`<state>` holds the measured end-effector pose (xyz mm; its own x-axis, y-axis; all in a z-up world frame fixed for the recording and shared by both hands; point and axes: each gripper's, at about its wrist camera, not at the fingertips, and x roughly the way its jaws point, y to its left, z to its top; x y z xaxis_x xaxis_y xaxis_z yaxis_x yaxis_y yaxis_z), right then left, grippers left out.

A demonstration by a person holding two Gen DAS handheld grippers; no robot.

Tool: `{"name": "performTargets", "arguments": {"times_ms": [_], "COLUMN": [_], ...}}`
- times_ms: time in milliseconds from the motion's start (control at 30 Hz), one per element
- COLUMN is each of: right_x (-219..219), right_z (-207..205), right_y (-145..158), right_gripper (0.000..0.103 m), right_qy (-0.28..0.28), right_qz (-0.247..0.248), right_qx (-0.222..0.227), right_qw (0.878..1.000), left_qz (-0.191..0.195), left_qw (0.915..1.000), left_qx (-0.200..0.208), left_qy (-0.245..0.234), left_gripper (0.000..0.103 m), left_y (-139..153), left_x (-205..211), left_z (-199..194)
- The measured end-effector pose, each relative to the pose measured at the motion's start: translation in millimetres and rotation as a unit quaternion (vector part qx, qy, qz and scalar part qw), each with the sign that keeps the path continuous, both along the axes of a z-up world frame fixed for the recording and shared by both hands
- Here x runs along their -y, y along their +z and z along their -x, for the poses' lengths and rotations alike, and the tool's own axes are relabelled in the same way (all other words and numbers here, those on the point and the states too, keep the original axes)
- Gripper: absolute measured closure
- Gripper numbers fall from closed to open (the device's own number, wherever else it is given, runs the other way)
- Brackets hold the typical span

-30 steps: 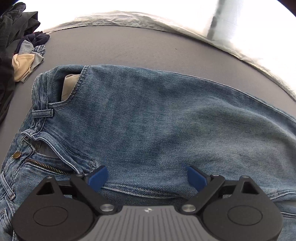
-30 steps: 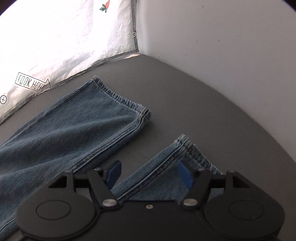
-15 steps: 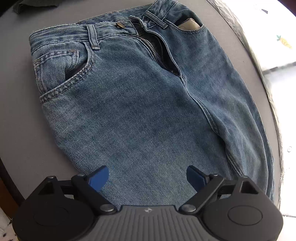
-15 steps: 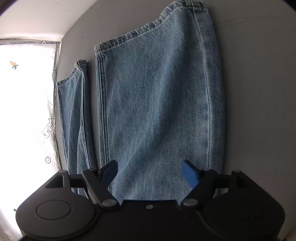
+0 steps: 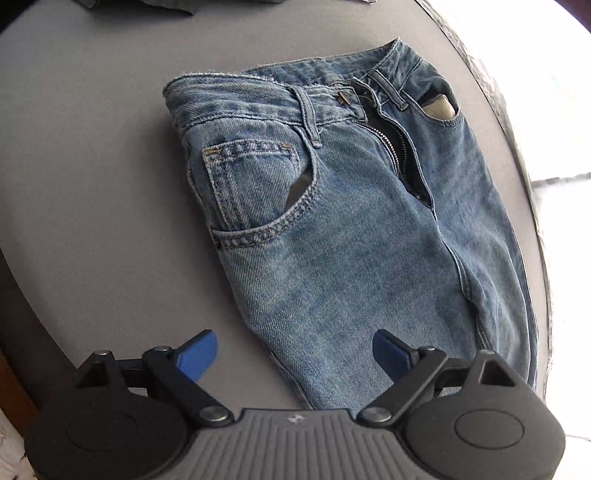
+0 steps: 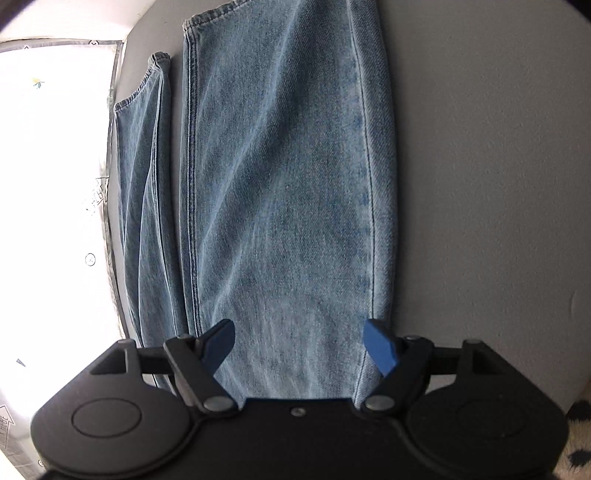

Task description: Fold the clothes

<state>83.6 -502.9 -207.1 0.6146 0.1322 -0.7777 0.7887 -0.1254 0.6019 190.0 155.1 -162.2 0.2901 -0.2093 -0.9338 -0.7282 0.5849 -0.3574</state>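
A pair of blue jeans (image 5: 351, 229) lies flat on a grey surface (image 5: 92, 166), front side up, zip open, waistband at the far end. My left gripper (image 5: 295, 354) is open and empty, hovering over the near thigh by the jeans' left edge. The right wrist view shows the two legs (image 6: 280, 177) lying side by side, hems at the far end. My right gripper (image 6: 299, 343) is open and empty above the nearer, wider leg.
Dark clothing (image 5: 162, 5) lies at the far edge of the grey surface. A bright white printed sheet (image 6: 51, 184) borders the surface beyond the far leg. A spotted fabric (image 6: 576, 454) shows at the lower right corner.
Both grippers have swung round from low over the jeans to a higher view along them. The left one then drew back toward the near left edge. Both stayed open.
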Motion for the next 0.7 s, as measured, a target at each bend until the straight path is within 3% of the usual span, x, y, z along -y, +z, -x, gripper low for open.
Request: {"name": "performTargets", "arguments": {"times_ms": [367, 533, 700], "right_x": [-26, -17, -1], "right_z": [29, 38, 39], "right_y": [1, 3, 16], "right_gripper": [0.024, 0.009, 0.001], "right_qy": [-0.039, -0.047, -0.033], "right_qz": [0.012, 0.031, 0.105], "right_qx": [-0.012, -0.004, -0.020], "right_qw": [0.999, 0.998, 0.994], "left_qz": [-0.022, -0.009, -0.005], "left_qw": [0.9995, 0.9992, 0.9978], "left_qx": [0.006, 0.014, 0.012], "left_qy": [0.022, 0.036, 0.064], "left_gripper": [0.012, 0.011, 0.011], "left_y": [-11, -21, -25], "left_x": [-61, -66, -66], "left_z": [2, 0, 2]}}
